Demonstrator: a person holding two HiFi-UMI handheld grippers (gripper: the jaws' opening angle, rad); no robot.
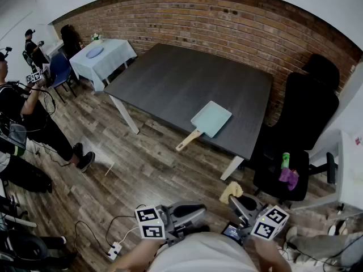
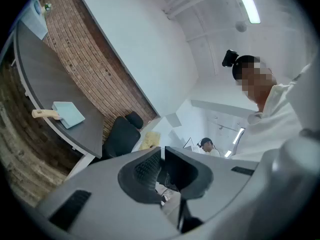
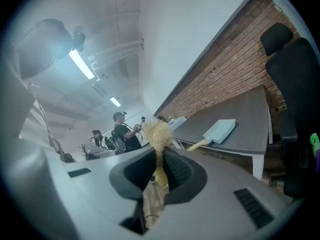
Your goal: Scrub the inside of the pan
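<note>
The pan [image 1: 211, 119] is pale blue and square with a wooden handle. It lies on the dark table [image 1: 187, 84] near the front right edge, far from both grippers; it also shows as the pan [image 2: 67, 114] and the pan [image 3: 220, 130] in the gripper views. My left gripper [image 1: 198, 210] is low at the bottom of the head view, shut with nothing between its jaws [image 2: 162, 166]. My right gripper [image 1: 239, 202] is beside it, shut on a yellow fibrous scrubber [image 1: 229, 192] that sticks out past the fingertips [image 3: 157, 134].
Black office chairs [image 1: 300, 123] stand right of the table; one seat carries a green bottle [image 1: 286, 160] and a purple cloth [image 1: 289, 178]. A white-clothed table [image 1: 105, 58] stands at the back left. People [image 1: 28, 112] stand at the left. A power strip [image 1: 114, 249] lies on the wooden floor.
</note>
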